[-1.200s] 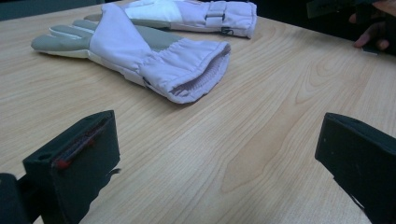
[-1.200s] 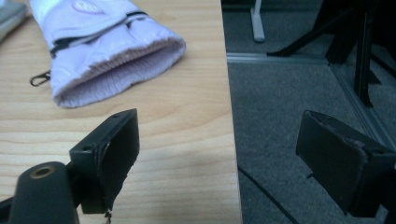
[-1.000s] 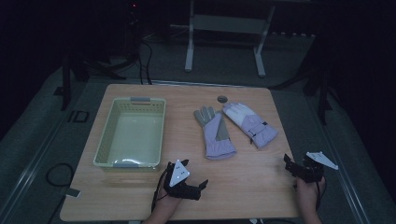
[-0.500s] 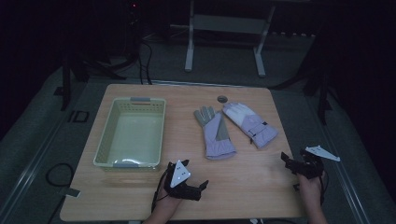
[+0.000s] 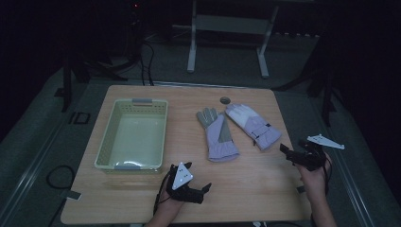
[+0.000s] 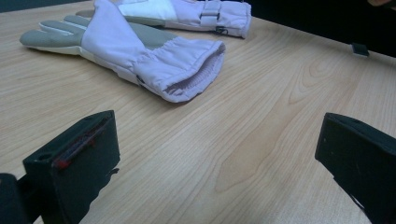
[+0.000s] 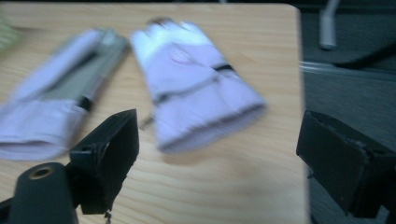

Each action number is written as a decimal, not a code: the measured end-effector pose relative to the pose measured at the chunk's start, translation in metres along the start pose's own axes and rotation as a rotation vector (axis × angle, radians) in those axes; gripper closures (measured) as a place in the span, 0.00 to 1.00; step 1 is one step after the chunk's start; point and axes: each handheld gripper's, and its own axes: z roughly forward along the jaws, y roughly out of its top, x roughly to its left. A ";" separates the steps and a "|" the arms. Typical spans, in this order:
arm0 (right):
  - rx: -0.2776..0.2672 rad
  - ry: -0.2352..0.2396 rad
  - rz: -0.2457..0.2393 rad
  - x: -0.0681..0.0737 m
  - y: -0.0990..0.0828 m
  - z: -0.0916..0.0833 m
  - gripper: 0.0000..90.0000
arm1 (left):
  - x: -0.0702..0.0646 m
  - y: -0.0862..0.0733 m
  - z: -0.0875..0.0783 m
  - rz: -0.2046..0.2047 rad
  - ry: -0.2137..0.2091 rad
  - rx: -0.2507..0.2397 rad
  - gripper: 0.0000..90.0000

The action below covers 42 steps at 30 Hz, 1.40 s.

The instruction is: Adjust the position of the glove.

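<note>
— What worries you from here?

— My right gripper sits at the desk's four o'clock edge, fingers spread wide and holding nothing, aimed at the cuff of the right-hand glove. That cuff lies close to the desk's right border. If I push instead of pinching, I judge the glove could slide toward the edge or bunch up under one finger.

— And the other side?

— My left gripper rests near six o'clock, fingers also wide apart and empty. The left-hand glove lies ahead of it, cuff mouth open toward me, just beside its partner. A grab there might catch only the top layer of fabric, so the glove would droop and could drag on the way to the basket at nine o'clock.

— Any writing to read?

— None legible. The right-hand glove has a round emblem on its back in the right gripper view, too blurred to make out.
</note>
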 end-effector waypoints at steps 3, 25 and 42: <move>0.004 -0.004 -0.009 0.005 0.006 0.002 0.13 | 0.000 0.000 0.000 -0.003 -0.001 0.000 0.00; -0.045 0.110 -0.120 0.066 0.065 0.031 0.23 | 0.000 0.000 0.001 -0.005 -0.010 0.004 0.00; 0.055 0.212 -0.192 0.118 0.061 0.101 0.27 | 0.000 0.000 0.000 -0.006 -0.012 0.001 0.00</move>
